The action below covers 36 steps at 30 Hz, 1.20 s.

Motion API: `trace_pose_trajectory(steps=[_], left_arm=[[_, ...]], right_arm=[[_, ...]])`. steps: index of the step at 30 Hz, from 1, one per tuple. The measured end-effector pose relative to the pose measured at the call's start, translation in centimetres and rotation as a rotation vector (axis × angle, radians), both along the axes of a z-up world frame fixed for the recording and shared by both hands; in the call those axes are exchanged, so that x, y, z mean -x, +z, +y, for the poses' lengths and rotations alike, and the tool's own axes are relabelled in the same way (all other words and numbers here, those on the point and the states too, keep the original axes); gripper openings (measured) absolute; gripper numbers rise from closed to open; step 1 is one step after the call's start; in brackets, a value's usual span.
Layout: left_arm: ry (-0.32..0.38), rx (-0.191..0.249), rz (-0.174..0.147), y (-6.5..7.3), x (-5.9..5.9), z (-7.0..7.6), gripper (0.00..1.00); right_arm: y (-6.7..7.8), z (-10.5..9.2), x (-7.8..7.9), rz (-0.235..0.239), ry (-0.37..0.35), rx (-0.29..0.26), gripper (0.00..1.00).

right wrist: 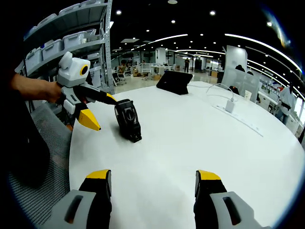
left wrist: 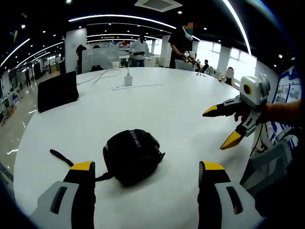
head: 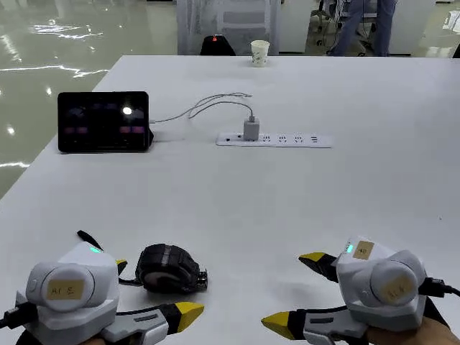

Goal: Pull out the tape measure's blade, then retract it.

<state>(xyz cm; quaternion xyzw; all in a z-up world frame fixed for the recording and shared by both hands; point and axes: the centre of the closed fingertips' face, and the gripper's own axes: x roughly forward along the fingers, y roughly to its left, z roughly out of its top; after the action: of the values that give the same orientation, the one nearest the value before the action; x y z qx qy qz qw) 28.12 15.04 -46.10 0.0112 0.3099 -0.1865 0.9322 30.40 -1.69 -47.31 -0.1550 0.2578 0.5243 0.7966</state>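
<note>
A black tape measure lies on the white table near its front edge, blade fully inside, with a thin black strap trailing to the left. My left gripper is open, its yellow-tipped jaws standing on either side of the case without touching it. In the left gripper view the tape measure sits just ahead of the open left gripper. My right gripper hangs open and holds nothing, well to the right of the case. From the right gripper view the tape measure lies far left, beyond the open right gripper.
A dark tablet stands at the back left, cabled to a charger in a white power strip. A paper cup sits at the far edge. Bare tabletop lies between the grippers. People stand in the background.
</note>
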Motion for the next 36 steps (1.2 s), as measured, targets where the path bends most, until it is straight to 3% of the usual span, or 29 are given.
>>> trace_pose_trajectory(steps=[15,17,24,32,36], left_arm=[[-0.074,-0.014,-0.058,0.9,1.3,-0.5,0.99],[-0.085,-0.012,-0.074,1.0,1.5,-0.5,0.99],[-0.103,0.001,-0.072,1.1,2.1,-0.4,0.99],[-0.12,0.004,-0.112,1.8,2.5,-0.3,0.99],[-0.122,-0.001,-0.109,1.7,2.8,-0.3,0.99]], right_arm=[[0.4,-2.3,1.2,-0.001,-0.077,-0.04,0.83],[0.5,-2.5,1.5,-0.006,-0.083,-0.052,0.86],[0.4,-3.2,2.1,-0.006,-0.102,-0.054,0.89],[0.5,-3.9,2.4,-0.005,-0.132,-0.091,0.96],[0.4,-4.3,2.7,-0.008,-0.13,-0.08,0.97]])
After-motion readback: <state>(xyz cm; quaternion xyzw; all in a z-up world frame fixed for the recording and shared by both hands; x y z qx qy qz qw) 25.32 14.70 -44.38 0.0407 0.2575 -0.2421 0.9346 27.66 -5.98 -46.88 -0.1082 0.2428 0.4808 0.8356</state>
